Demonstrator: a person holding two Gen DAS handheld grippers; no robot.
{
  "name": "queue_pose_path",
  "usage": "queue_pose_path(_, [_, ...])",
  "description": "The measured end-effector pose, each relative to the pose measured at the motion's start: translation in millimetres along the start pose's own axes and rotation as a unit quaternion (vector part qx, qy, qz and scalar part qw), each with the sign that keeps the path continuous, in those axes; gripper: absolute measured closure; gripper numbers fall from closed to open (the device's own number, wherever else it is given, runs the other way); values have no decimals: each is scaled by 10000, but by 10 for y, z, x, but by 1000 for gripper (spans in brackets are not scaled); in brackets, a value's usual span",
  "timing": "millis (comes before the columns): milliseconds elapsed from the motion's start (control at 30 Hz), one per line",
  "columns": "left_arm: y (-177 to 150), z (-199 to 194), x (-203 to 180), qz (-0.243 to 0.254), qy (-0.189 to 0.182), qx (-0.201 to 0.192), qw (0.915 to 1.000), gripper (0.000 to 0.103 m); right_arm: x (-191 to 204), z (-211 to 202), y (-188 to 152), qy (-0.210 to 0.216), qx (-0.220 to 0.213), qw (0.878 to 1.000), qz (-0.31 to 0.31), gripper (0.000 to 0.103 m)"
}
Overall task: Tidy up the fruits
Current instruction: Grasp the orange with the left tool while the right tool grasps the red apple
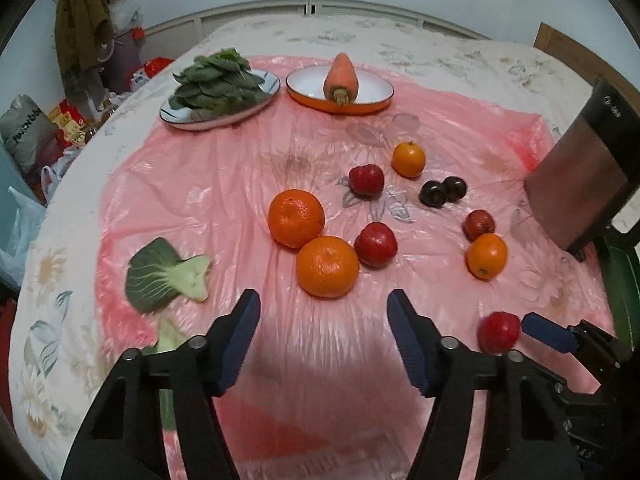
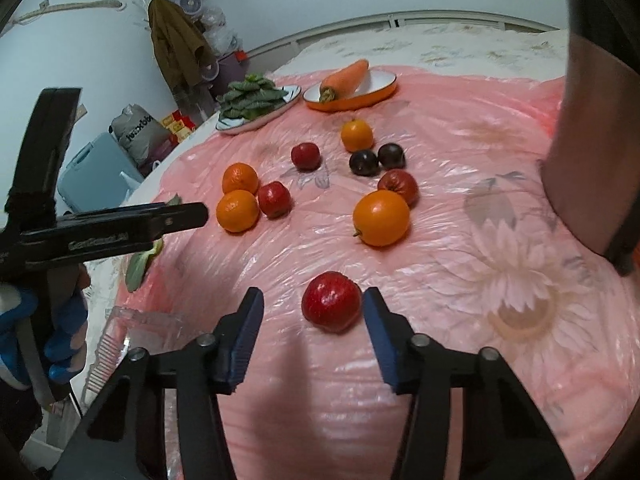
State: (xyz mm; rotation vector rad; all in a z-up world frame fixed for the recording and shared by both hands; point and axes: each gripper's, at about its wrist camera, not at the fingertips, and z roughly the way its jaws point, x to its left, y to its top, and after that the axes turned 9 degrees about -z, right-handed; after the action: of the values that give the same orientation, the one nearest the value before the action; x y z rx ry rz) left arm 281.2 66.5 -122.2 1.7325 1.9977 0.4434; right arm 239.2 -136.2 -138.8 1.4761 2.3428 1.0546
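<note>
Fruits lie loose on a pink plastic sheet. My left gripper is open and empty, just short of a large orange that touches a second orange and a red apple. My right gripper is open with a red apple between its fingers, close to the right pad; the same apple shows in the left wrist view. Farther off lie a small orange, a dark red fruit, two dark plums, another orange and a red apple.
A plate of greens and an orange-rimmed dish with a carrot stand at the back. A loose leaf lies left. A brown box stands right. A clear plastic container sits at the near left edge.
</note>
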Motion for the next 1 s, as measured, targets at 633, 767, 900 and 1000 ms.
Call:
queue_pose_path(633, [78, 446, -89, 154, 92, 271, 9995, 53, -133, 230, 24, 45, 284, 9996, 21, 39])
queue_pose_path(767, [94, 524, -42, 88, 23, 369, 9993, 63, -130, 307, 66, -9, 367, 9993, -15, 39])
queue_pose_path(900, [101, 541, 0, -1, -92, 380, 9992, 64, -137, 324, 51, -75, 412, 9991, -7, 59])
queue_pose_path(1000, [95, 534, 15, -21, -141, 342, 9993, 64, -175, 303, 33, -36, 361, 9993, 90, 66])
